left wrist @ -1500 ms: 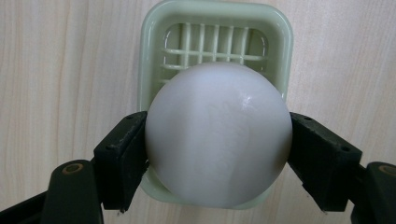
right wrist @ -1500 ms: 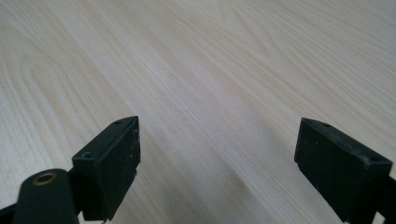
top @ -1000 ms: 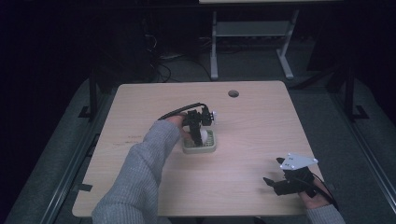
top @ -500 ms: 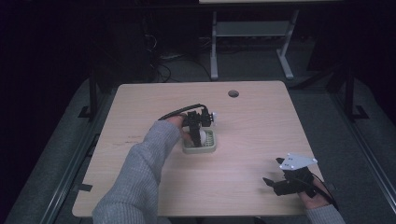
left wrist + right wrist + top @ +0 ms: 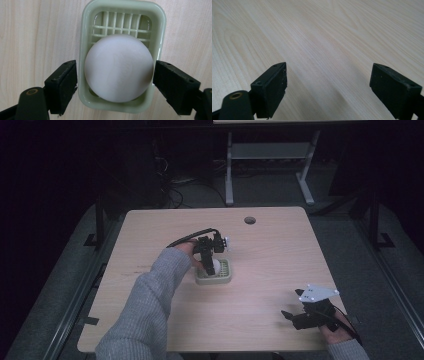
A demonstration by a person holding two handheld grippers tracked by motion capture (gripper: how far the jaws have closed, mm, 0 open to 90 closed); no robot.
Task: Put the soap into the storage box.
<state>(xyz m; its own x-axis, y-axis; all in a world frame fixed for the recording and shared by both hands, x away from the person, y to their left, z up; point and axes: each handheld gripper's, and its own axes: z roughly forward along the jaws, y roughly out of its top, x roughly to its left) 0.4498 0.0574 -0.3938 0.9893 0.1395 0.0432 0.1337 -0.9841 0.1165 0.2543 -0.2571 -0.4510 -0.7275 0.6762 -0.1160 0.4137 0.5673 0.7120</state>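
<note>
A smooth white ball (image 5: 119, 68) sits in a small pale green plastic tray with a slatted bottom (image 5: 85, 37), which rests near the middle of the light wooden table (image 5: 280, 250). In the high view the ball (image 5: 215, 266) shows as a pale spot in the near left part of the tray (image 5: 226, 279), under the black left gripper (image 5: 209, 268), which points steeply down from a hand in a grey knitted sleeve (image 5: 150, 305). In the left gripper view the left gripper (image 5: 113, 82) stands wide open: its two black jaws straddle the tray from outside, one beside each long wall, and the ball lies between them. The right jaw looks very close to the ball's side, yet whether it touches cannot be told; the left jaw is clear of the ball, with the tray wall between. The right gripper (image 5: 294, 318) lies low at the table's near right corner, well apart from the tray, its grey three-cornered plate on top. In the right gripper view the right gripper (image 5: 328, 82) is spread wide over bare wood and holds nothing.
</note>
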